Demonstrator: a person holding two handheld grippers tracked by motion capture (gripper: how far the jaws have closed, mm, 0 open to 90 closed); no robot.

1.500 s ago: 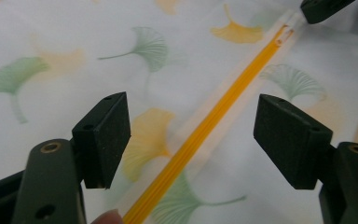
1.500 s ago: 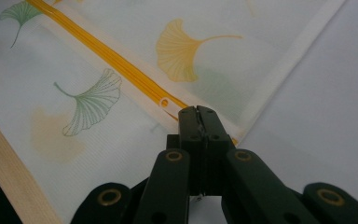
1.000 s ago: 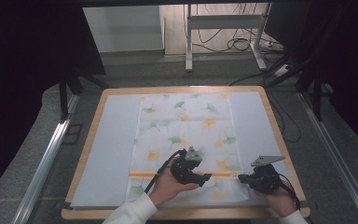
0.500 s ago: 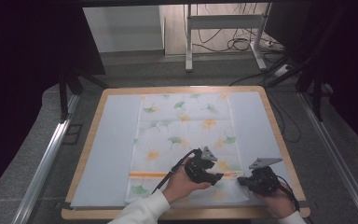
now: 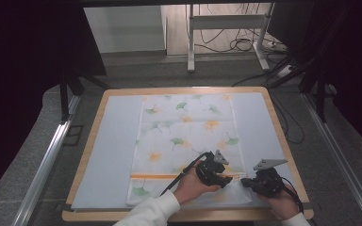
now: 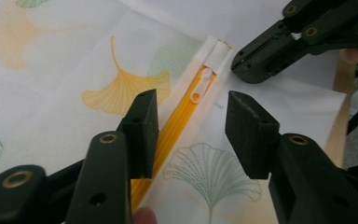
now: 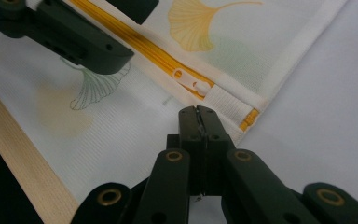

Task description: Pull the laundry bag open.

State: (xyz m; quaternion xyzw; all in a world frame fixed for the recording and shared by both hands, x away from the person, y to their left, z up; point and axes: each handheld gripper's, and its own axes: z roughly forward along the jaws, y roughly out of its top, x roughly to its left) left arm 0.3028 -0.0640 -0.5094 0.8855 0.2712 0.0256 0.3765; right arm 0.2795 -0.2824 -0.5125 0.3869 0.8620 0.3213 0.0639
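Pillowcase [image 5: 186, 136]: white cloth printed with orange and green ginkgo leaves, spread flat on my table, long side running away from me. Zipper [image 6: 179, 126]: orange, crossing near the front edge, closed. Zipper pull [image 6: 200, 86]: white, lying flat by the right end.

Hidden and cut-off parts at the zipper end

In the right gripper view, the right gripper [image 7: 199, 111] covers the cloth [image 7: 121, 130] beneath its closed tips, so a pinch cannot be confirmed; the left gripper [image 7: 65, 32] hides part of the zipper [image 7: 158, 58], itself cut by the top edge.
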